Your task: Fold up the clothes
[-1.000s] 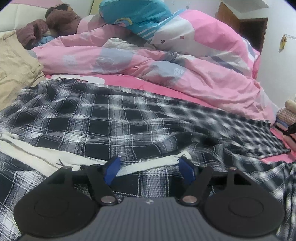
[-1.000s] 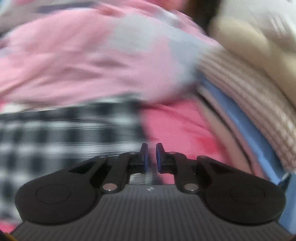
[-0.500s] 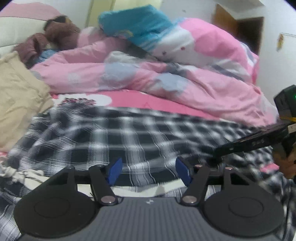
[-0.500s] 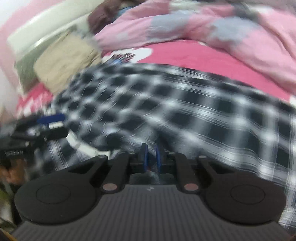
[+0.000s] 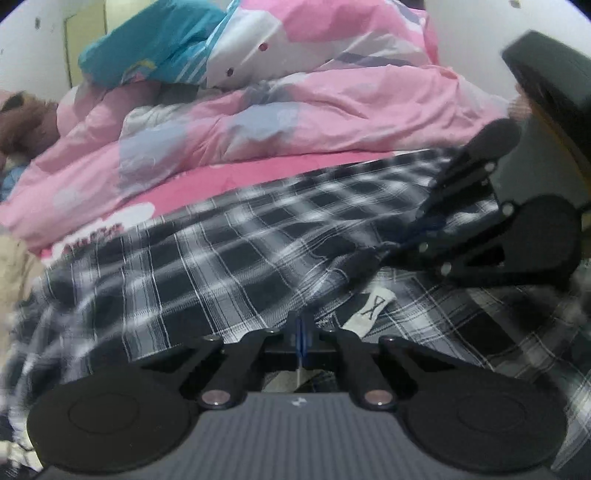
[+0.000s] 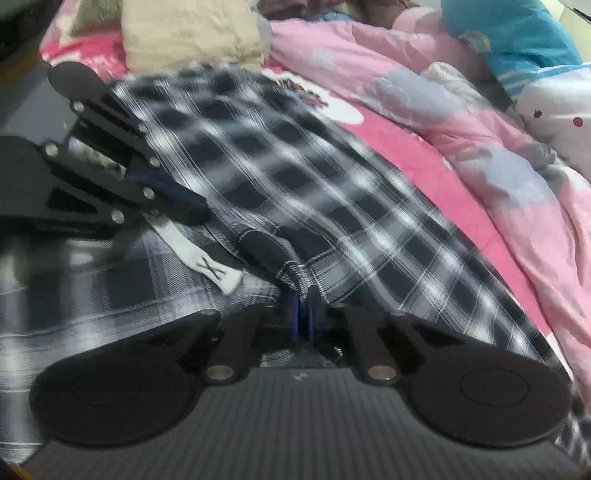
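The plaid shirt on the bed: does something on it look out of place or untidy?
Mostly no. The plaid shirt is bunched rather than flat, both grippers are shut on its edge, and its white neck label lies exposed.

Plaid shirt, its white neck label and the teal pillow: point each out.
plaid shirt (image 5: 236,258), left wrist view, raised back panel.
white neck label (image 5: 371,308), left wrist view, its middle.
teal pillow (image 6: 517,33), right wrist view, its front face.

The shirt (image 5: 236,258) is black-and-white plaid with a white neck label (image 5: 369,312). Behind the shirt, the sheet (image 6: 417,155) is hot pink, the quilt (image 5: 258,129) pale pink with grey-blue patches, the pillow (image 5: 147,48) teal.
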Action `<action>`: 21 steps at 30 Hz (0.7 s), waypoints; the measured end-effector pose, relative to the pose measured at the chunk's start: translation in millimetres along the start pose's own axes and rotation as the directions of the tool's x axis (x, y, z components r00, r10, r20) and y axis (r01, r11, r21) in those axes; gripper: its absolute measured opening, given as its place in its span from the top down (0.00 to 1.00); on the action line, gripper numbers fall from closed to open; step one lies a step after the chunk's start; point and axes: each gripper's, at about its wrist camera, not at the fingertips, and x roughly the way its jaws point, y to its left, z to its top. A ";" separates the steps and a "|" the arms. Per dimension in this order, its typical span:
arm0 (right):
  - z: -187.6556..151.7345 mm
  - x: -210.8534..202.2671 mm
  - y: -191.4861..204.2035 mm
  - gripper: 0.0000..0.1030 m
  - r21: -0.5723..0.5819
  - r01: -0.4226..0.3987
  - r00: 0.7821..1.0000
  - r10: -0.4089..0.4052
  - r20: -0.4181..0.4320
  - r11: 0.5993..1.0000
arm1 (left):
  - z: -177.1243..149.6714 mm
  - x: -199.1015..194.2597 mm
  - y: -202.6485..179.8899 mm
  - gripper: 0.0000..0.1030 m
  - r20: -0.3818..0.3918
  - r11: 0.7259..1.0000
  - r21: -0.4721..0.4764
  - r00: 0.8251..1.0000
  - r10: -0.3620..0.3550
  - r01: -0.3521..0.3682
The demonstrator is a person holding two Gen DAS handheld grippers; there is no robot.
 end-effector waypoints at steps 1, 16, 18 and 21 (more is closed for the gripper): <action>-1.4 -3.9 1.7 0.97 -0.008 -0.011 1.000 0.011 0.007 1.000 | -1.4 -5.0 -0.4 0.99 0.009 1.000 0.011 1.000 -0.008 0.007; -25.3 -29.6 -16.7 0.85 0.178 -0.107 0.993 0.095 0.071 0.978 | -14.9 -28.7 20.4 0.64 0.031 0.995 -0.080 0.998 -0.058 0.060; -30.2 -38.2 -37.2 0.85 0.317 -0.138 0.987 0.106 0.117 0.938 | -15.1 -35.4 29.8 0.59 0.051 0.987 -0.145 0.997 -0.056 0.063; -43.1 -37.7 -61.7 0.85 0.473 -0.090 0.993 0.043 0.109 0.876 | -15.5 -43.6 40.1 0.56 0.049 0.970 -0.238 0.998 -0.042 0.052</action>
